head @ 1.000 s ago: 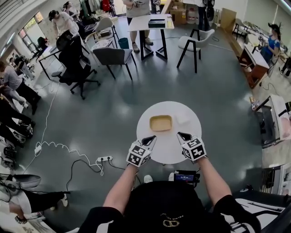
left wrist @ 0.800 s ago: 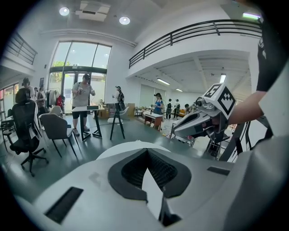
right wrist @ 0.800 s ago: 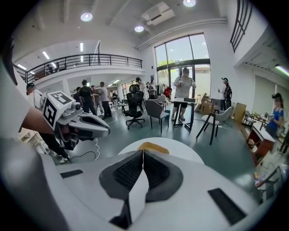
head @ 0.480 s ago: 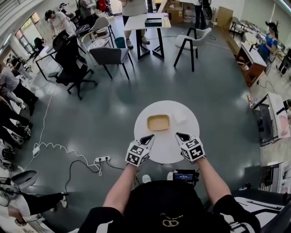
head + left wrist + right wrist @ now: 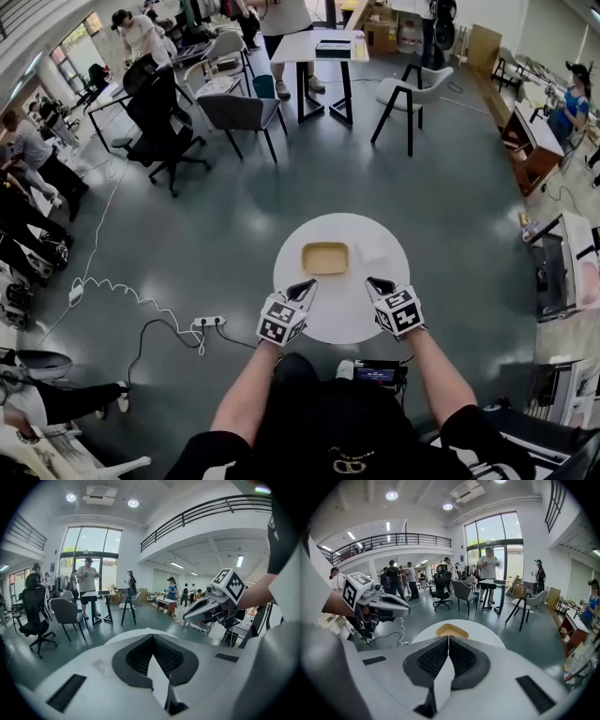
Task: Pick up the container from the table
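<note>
A shallow tan rectangular container (image 5: pixel 325 258) lies on the round white table (image 5: pixel 343 314), a little left of its middle. In the right gripper view the container (image 5: pixel 451 630) shows just beyond the jaw tips. My left gripper (image 5: pixel 306 290) hovers over the table's near left part, short of the container, with its jaws closed together and nothing between them. My right gripper (image 5: pixel 377 285) hovers over the near right part, shut and holding nothing too. The left gripper view has the table edge (image 5: pixel 123 637) and the right gripper (image 5: pixel 211 609), while the container stays hidden there.
The table stands alone on a dark green floor. A power strip with a white cable (image 5: pixel 210 323) lies on the floor to its left. Chairs (image 5: pixel 239 114), a tall desk (image 5: pixel 323 49) and several people are farther back. A desk with equipment (image 5: pixel 562 258) is at the right.
Both grippers stay over the table's near edge, in nearly the same place. The head camera has shifted a little, so the room has slid slightly in view.
</note>
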Demonstrator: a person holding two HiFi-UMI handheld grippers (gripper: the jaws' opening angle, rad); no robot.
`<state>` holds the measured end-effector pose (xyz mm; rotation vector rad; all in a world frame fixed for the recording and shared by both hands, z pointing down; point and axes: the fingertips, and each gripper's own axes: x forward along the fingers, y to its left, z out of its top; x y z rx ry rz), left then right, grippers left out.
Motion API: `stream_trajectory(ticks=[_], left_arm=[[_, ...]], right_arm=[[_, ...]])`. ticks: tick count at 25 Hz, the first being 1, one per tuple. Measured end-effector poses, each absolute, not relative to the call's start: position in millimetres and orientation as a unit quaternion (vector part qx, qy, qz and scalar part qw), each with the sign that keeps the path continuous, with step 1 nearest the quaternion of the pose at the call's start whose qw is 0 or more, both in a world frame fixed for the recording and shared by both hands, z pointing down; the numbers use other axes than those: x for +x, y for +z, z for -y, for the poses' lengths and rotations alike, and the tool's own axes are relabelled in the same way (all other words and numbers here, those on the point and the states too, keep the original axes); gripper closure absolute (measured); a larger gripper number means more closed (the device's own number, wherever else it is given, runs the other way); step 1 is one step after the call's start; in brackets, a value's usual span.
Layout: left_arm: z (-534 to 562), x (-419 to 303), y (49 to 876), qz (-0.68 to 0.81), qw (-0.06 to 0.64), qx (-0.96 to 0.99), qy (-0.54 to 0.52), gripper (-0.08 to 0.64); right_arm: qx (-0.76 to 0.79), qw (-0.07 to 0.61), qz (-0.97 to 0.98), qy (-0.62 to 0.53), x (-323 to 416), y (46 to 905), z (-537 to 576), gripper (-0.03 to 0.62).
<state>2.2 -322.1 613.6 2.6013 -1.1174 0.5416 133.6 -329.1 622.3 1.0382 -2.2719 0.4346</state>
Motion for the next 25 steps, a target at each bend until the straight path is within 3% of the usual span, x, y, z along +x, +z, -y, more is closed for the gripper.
stream_trajectory(ticks=[22, 25], left_arm=[[403, -56, 685, 0.385, 0.166, 0.881, 0.218, 0.561], [409, -60, 697, 0.379, 0.177, 0.881, 0.221, 0.561]], right_arm=[[0.442, 0.341, 0.788, 0.259, 108, 729, 424, 0.525], [0.444, 0.343, 0.780, 0.278, 104, 747, 434, 0.501]])
